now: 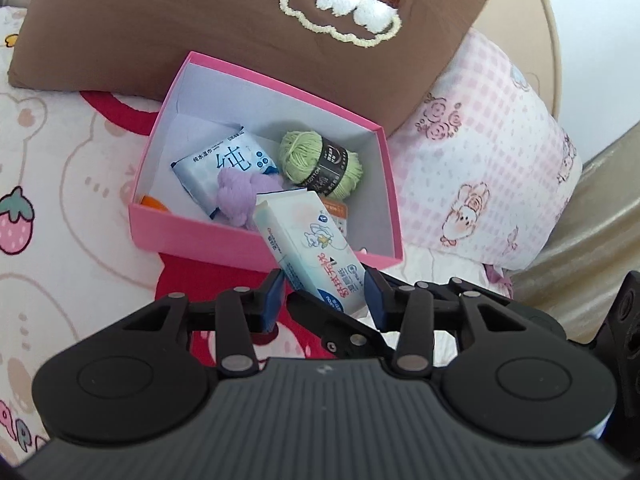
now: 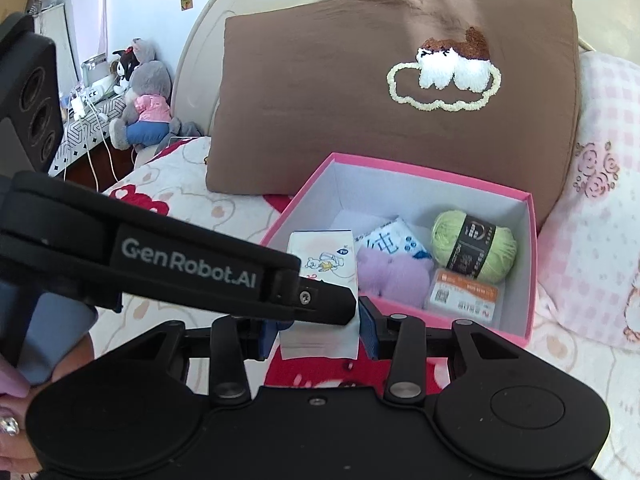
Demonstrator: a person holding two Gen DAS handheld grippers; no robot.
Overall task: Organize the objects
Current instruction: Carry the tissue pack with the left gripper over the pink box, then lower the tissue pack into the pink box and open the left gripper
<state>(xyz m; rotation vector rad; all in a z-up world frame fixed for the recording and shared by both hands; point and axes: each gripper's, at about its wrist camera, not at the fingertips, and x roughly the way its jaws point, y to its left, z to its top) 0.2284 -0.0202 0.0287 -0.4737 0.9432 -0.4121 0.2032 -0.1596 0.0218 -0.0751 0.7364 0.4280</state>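
Holding the tissue pack between its pads, the right gripper hovers w/ pink box just ahead; left gripper jaws stand narrow, loose around the same pack.

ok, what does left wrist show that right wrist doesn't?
Left wrist only: an orange item in a near corner of the pink box, and a strawberry print on the sheet. Right wrist only: plush toys by the wall, a hand. Both: pink box, green yarn, purple yarn, wipes pack, tissue pack, brown pillow.
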